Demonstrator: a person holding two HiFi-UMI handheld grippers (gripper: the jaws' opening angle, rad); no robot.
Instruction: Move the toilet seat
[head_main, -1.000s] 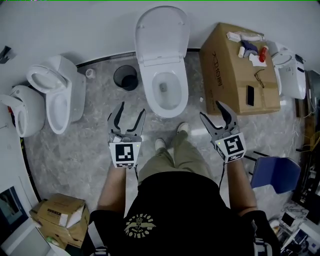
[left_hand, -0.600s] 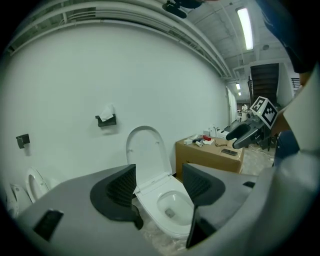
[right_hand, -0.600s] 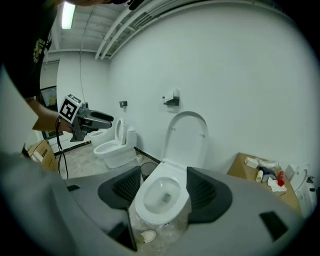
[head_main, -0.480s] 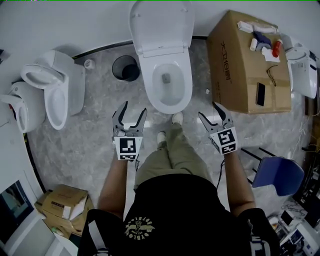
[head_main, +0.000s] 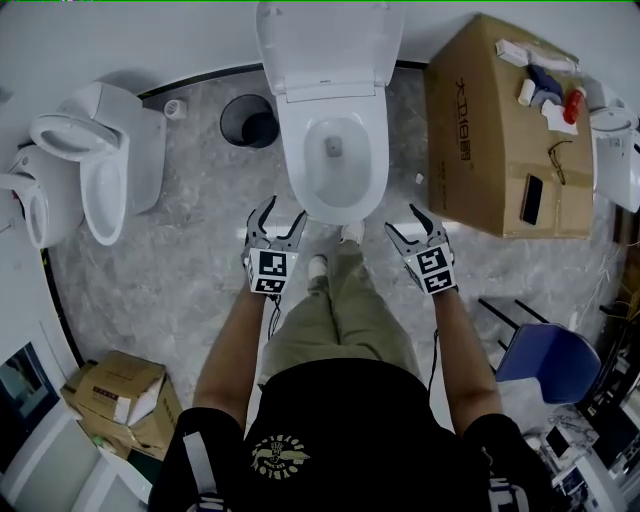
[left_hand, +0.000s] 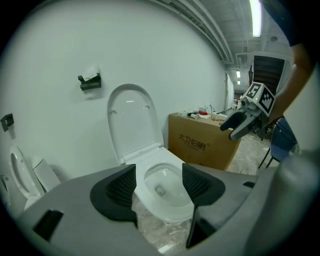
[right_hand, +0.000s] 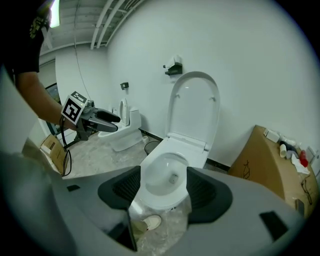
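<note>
Seat (head_main: 325, 45) upright — grippers (head_main: 284, 210) (head_main: 400, 218) spread, empty.

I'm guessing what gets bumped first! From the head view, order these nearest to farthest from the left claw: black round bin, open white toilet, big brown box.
1. Open white toilet, just ahead of the left claw.
2. Black round bin, farther back by the wall.
3. Big brown cardboard box, far right.
</note>
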